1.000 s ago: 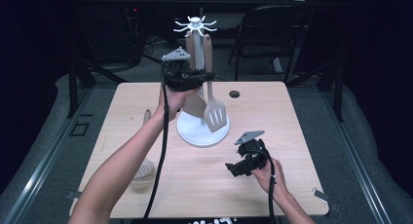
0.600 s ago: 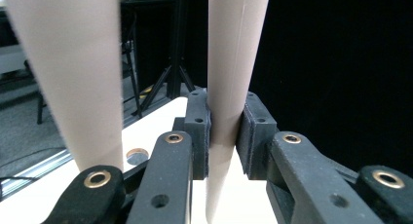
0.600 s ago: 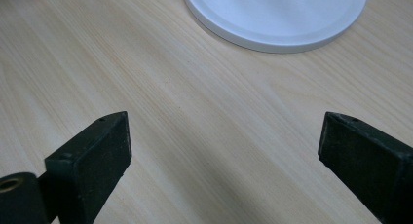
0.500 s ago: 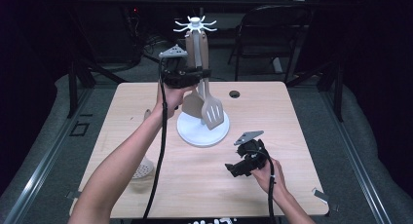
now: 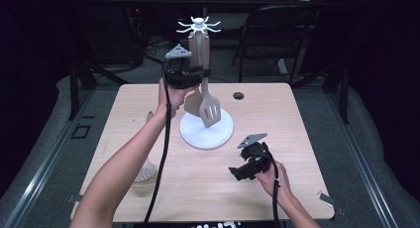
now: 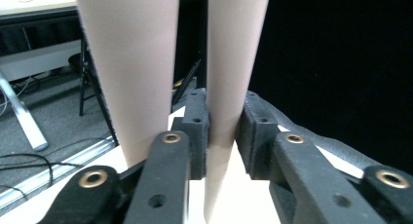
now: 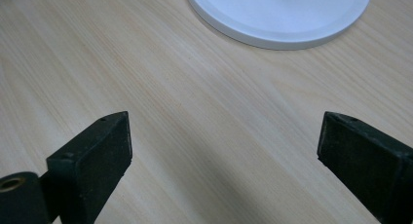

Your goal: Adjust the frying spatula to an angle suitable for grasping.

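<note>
A white rack (image 5: pixel 199 26) with hooks at its top stands on a round white base (image 5: pixel 218 136) at mid table. From it hang two beige utensils, a slotted spatula (image 5: pixel 211 110) and a plain one (image 5: pixel 193 103). My left gripper (image 5: pixel 200 72) is raised at their handles. In the left gripper view, one beige handle (image 6: pixel 225 63) stands between the pads (image 6: pixel 198 129) of the left gripper (image 6: pixel 224 124), and the second handle (image 6: pixel 129 63) hangs outside to the left. The jaws have just been opening and the grip looks slack. My right gripper (image 5: pixel 236 171) rests low on the table, open and empty (image 7: pixel 224 151).
A white perforated skimmer (image 5: pixel 144 172) lies near the table's front left, partly behind the left forearm. A small black hole (image 5: pixel 238 95) sits in the far part of the wooden tabletop (image 5: pixel 297 139). A dark chair (image 5: pixel 277 34) stands beyond the table.
The heads of the hanging utensils have swung slightly to the left. Both hands stay where they were.
</note>
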`<state>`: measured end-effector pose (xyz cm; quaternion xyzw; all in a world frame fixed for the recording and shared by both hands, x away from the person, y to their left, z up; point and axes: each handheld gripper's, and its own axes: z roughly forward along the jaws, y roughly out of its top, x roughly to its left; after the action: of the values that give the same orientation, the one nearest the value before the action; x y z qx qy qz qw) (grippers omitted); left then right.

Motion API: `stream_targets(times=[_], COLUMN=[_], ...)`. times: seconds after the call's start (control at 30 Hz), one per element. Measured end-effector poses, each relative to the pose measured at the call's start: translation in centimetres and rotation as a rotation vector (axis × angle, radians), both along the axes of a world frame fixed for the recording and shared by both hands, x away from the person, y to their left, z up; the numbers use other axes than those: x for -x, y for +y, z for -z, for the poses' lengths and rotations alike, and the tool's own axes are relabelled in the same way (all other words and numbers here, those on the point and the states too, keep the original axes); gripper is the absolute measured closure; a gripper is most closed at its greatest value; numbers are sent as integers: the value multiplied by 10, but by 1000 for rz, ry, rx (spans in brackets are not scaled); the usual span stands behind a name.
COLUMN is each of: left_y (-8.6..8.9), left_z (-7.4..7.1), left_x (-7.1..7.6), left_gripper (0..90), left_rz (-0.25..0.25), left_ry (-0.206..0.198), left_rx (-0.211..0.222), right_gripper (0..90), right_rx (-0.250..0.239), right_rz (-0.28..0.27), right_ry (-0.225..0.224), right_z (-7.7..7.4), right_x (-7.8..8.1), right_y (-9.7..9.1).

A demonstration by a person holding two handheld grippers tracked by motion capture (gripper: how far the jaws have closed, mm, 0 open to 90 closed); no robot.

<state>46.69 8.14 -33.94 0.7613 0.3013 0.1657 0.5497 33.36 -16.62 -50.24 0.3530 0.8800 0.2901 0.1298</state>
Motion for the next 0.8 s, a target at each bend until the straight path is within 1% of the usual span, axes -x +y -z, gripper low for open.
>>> stream_targets(times=[0.07, 0.1, 0.17, 0.33, 0.37, 0.43, 0.53, 0.63, 0.7, 0.73, 0.8], left_y=[0, -1, 0, 4, 6, 9, 16, 26, 32, 36, 42], left_z=[0, 0, 0, 1, 1, 2, 3, 2, 2, 2, 0], left_x=[2, 4, 6, 14, 16, 17, 20, 22, 24, 25, 26], left_gripper=[654, 620, 571, 470, 452, 403, 374, 343, 313, 301, 287], left_rz=[6, 1, 5, 24, 35, 79, 116, 138, 137, 146, 135], left_ry=[3, 2, 7, 8, 10, 18, 21, 18, 13, 12, 3], left_rx=[9, 9, 17, 24, 19, 25, 32, 39, 38, 44, 39], right_gripper=[54, 54, 55, 55, 55, 55, 56, 56, 57, 56, 57], right_rx=[0, 2, -4, 3, 6, 8, 7, 9, 13, 12, 10], right_rz=[-2, -3, -4, -11, -11, -12, -12, -9, -10, -10, -10], right_ry=[-2, -1, -6, 0, 1, 3, -2, -5, -4, -6, -5], right_z=[0, 0, 1, 1, 1, 1, 0, 0, 0, 0, 0], right_x=[0, 0, 0, 0, 0, 0, 1, 1, 1, 0, 1], right_y=[0, 1, 1, 2, 2, 2, 2, 3, 3, 3, 4])
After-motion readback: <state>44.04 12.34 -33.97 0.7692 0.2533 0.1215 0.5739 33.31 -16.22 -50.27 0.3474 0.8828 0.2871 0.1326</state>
